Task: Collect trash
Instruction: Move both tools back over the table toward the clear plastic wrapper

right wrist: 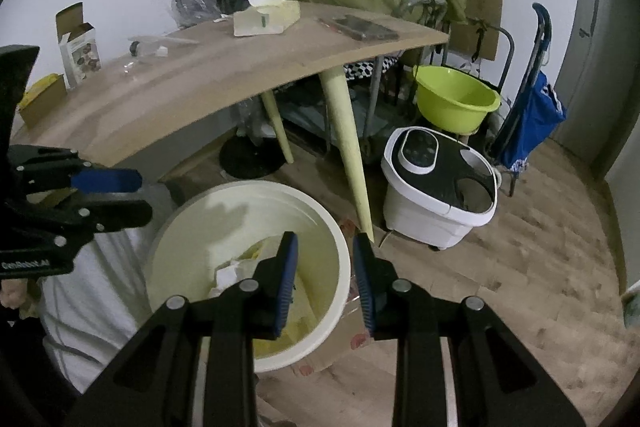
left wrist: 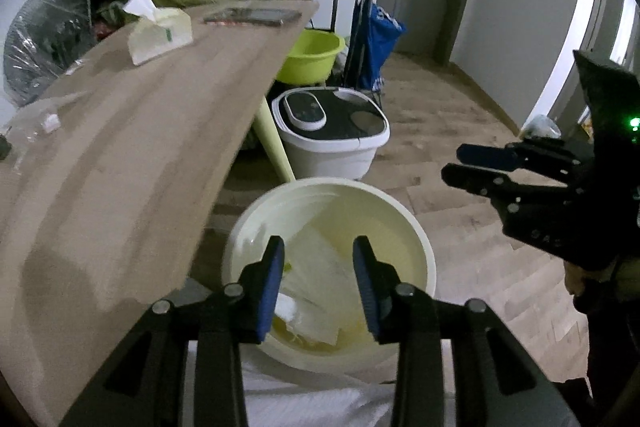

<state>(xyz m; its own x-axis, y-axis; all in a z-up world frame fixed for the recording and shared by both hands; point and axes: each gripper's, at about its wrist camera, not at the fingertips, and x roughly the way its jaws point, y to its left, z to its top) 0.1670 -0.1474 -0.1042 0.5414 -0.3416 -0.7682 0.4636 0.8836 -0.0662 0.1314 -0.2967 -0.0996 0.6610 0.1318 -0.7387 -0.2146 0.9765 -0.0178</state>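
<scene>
While the left gripper [left wrist: 319, 281] hangs over the cream bucket [left wrist: 404, 219] with jaws parted and empty, crumpled paper trash [left wrist: 316, 291] lies inside it beside the wooden table [left wrist: 132, 147]. From the right wrist, the right gripper [right wrist: 325, 281] is likewise slightly apart, gripping nothing, above the bucket's rim.

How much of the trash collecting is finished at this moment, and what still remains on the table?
Done: crumpled paper and wrappers already lie in the white bin. In hand: nothing; the left gripper is open and empty above the bin, and the right gripper is open and empty too. Left: a clear plastic bottle, an opened small box and a yellow item remain on the table.
</scene>
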